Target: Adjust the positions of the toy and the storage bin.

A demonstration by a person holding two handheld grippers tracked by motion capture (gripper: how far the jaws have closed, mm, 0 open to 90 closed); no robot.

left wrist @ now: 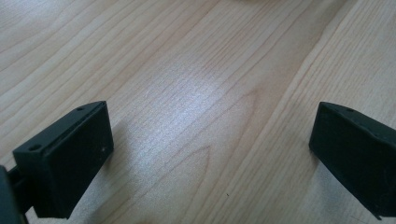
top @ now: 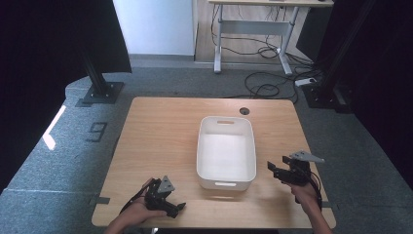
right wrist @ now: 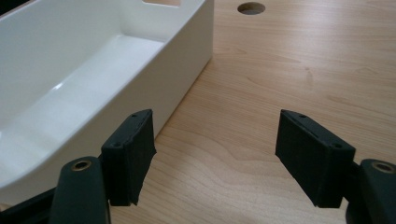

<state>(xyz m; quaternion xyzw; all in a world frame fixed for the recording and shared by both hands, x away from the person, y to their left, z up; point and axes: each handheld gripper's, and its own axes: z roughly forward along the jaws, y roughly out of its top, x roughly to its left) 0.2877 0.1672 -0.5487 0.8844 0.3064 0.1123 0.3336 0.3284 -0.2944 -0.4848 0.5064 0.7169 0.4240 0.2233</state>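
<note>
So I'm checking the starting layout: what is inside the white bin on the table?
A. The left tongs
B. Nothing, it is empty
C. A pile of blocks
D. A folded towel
B: the white bin shows a bare white floor, with the left tongs and right tongs both outside it.

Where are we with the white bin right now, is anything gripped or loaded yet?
Nothing looks done yet: the white bin sits mid-table with nothing inside it. Nothing is in hand either. The left gripper is open over bare table near the front edge, and the right gripper is open beside the bin's right wall, not touching it. Any gripping or moving of the bin remains to be done.
</note>
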